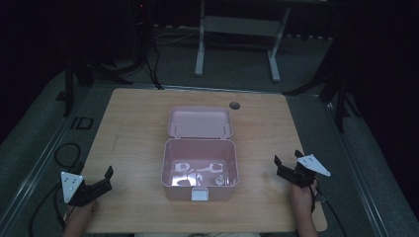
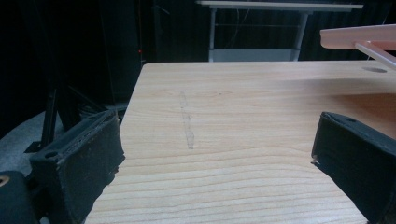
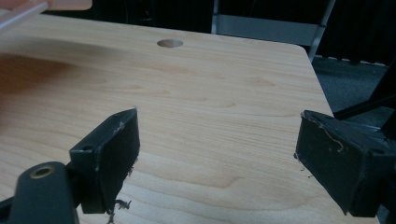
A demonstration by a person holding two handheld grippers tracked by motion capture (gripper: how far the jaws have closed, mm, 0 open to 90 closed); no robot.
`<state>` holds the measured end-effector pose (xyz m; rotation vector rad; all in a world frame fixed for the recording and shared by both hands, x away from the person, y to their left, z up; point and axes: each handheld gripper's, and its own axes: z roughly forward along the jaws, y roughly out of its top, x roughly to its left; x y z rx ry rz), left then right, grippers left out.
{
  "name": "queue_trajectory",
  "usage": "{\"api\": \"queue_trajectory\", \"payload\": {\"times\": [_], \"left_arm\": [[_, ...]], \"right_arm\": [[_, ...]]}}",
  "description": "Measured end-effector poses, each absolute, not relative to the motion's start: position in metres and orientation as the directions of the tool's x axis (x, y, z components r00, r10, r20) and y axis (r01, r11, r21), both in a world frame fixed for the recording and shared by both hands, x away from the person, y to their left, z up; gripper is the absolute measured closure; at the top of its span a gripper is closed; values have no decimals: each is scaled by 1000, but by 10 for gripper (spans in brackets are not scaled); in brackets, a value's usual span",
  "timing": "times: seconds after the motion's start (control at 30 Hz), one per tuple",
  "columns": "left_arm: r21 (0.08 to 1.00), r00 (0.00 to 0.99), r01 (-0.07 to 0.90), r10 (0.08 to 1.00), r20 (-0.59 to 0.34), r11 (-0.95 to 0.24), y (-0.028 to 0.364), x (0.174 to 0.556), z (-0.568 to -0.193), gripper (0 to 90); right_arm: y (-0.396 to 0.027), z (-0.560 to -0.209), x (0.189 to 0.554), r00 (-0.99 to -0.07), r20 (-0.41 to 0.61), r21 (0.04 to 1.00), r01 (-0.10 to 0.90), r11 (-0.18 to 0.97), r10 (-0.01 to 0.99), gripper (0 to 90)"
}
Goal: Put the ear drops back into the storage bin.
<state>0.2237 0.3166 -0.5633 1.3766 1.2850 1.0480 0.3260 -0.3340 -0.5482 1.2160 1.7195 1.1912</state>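
Grippers sit at opposite near corners of the table (image 1: 128,113), and the pink box (image 1: 199,170) stands between them, its lid (image 1: 199,122) thrown back toward the far edge. The left gripper (image 1: 101,180) has its jaws spread with nothing between them; in the left gripper view bare wood lies in the gap (image 2: 215,149), and the lid's edge (image 2: 359,37) shows up and to the right. The right gripper (image 1: 289,163) is likewise spread and empty, and in its view the lid's corner (image 3: 46,5) sits far to the upper left. The box lies inward from each claw, roughly level with both, its long side running across the table. Neither hand looks clearly nearer. Small clear items (image 1: 197,173), hard to make out, lie on the box floor, so a reach would likely go inward and down over a side wall.
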Motion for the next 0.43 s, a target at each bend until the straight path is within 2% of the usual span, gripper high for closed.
{"api": "queue_trajectory", "payload": {"times": [0.13, 0.43], "left_arm": [[983, 83, 185, 996, -17, 1, 317, 224, -563, 20], [983, 83, 185, 996, -19, 3, 317, 224, -563, 20]], "right_arm": [[-337, -548, 326, -315, -15, 945, 305, 116, 949, 134], [-333, -551, 328, -324, -38, 934, 325, 149, 945, 134]]}}
